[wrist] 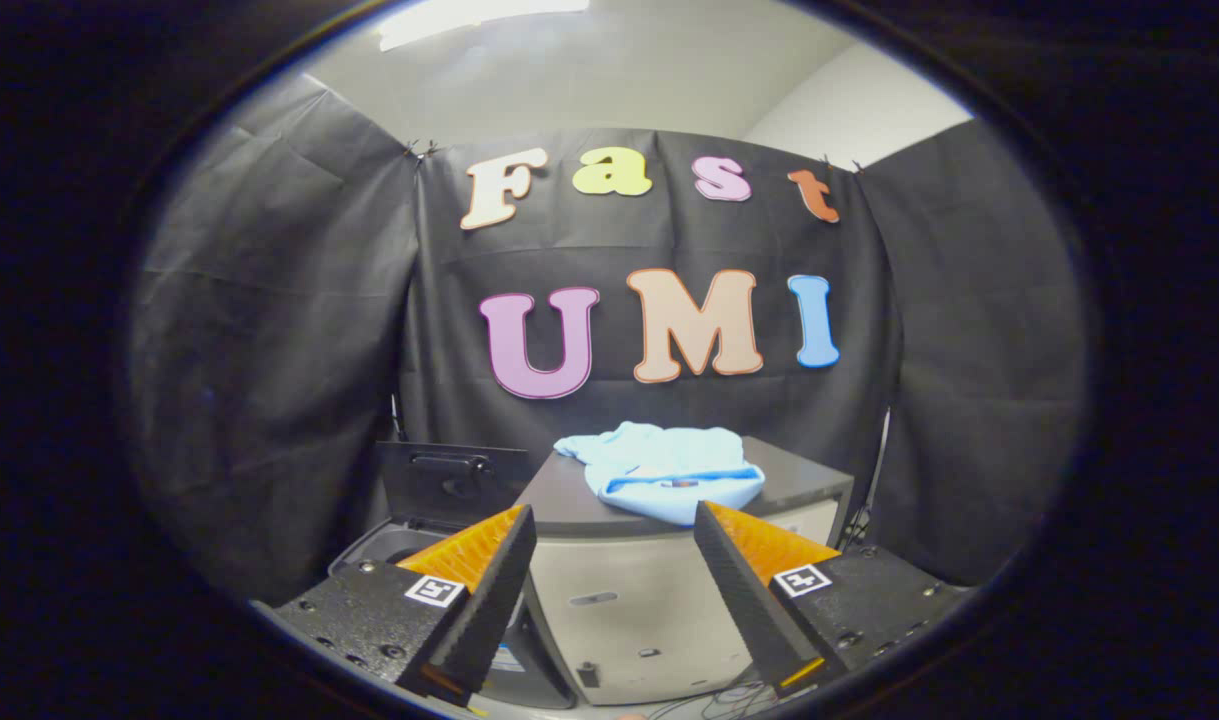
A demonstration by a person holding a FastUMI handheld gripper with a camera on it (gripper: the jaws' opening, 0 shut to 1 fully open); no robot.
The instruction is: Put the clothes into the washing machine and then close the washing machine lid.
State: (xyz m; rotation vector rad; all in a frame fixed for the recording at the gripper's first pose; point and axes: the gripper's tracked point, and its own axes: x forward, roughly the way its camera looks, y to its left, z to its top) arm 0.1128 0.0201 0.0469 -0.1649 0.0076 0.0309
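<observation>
A light blue garment (662,470) lies crumpled on the dark top of a grey cabinet (629,600), just beyond my fingers. To the left of the cabinet stands the washing machine (389,545). Its dark lid (452,482) is raised upright, and part of the opening shows behind my left finger. My gripper (614,520) is open, with a wide gap between the fingers and nothing in it. It hovers short of the cabinet's front, level with the top.
Black cloth walls close the booth at the back and on both sides. Cables (729,700) lie on the floor below the cabinet's front. A cord hangs beside the cabinet's right edge (874,480).
</observation>
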